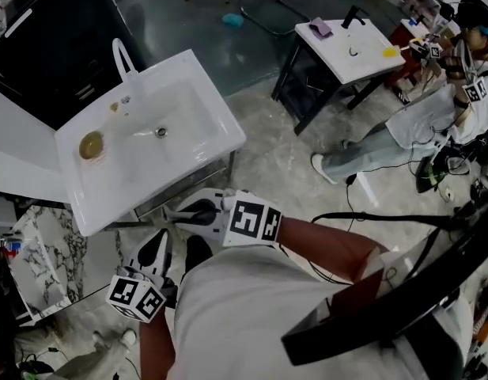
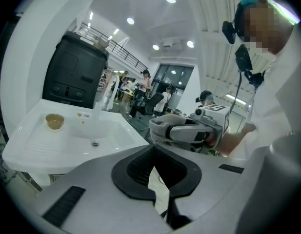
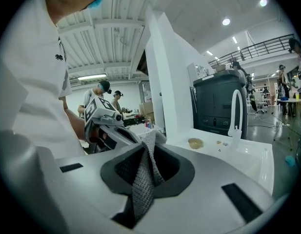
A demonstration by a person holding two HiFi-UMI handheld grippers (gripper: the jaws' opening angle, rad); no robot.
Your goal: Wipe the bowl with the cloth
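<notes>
Holding a grey woven cloth pinched tight between the fingers of my right gripper, I face a small round tan bowl. It sits upright on the ribbed drainboard of a white sink, well ahead of those fingers and touched by nothing. My left gripper has its fingers closed together on nothing, with the bowl ahead and to their left. The cloth hangs limp from the right fingers, soft and light, and should fold easily into the bowl's curve. The bowl looks stiff, probably glazed, slick and breakable, and light enough to skate on the smooth drainboard. I judge the empty fingers should pinch its near rim while the cloth works round inside.
</notes>
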